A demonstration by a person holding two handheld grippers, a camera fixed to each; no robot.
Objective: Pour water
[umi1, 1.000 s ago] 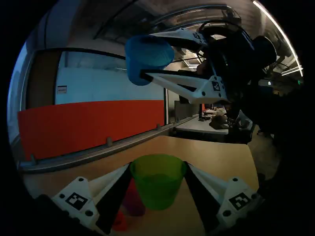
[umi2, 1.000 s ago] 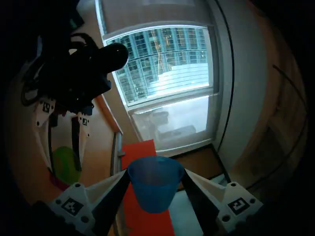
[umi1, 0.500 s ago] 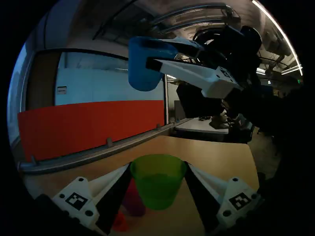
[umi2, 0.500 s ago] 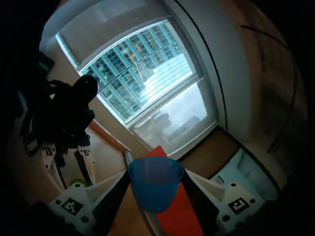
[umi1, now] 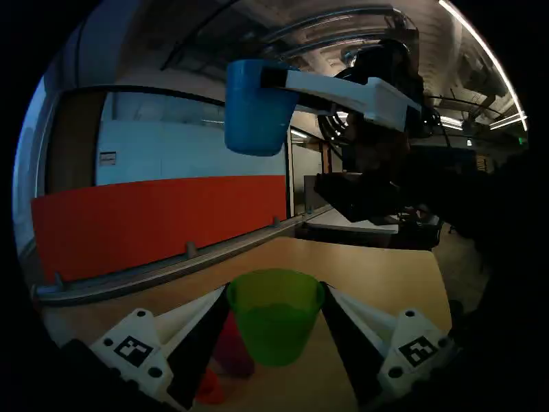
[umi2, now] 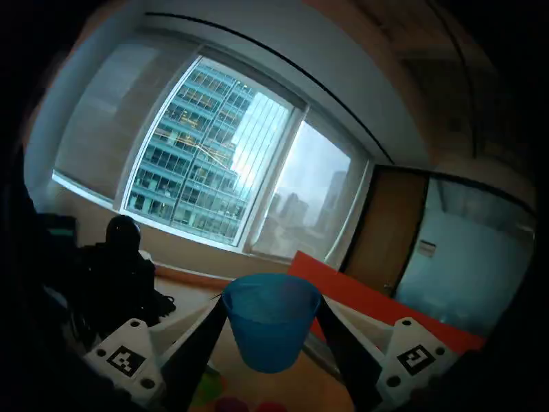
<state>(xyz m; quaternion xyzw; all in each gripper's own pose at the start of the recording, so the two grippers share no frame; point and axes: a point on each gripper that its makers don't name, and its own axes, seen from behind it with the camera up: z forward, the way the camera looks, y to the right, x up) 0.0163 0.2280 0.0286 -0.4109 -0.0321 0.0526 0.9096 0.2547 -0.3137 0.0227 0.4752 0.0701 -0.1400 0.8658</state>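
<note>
Spillage worries us: our right claw (umi2: 272, 305) clamps the blue cup (umi1: 255, 110) upright, high above the green cup (umi1: 276, 326) clamped in our left claw (umi1: 274, 302); tipping from there could splash wide

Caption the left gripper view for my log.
Left gripper grips a green cup over the table; right gripper holds a blue cup upright, higher up.

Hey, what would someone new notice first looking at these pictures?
The blue cup, clamped upright in the right gripper, hangs high above the table. Below it the left gripper holds a green cup, with a bright orange wall panel behind. A big window on the far wall shows towers.
</note>
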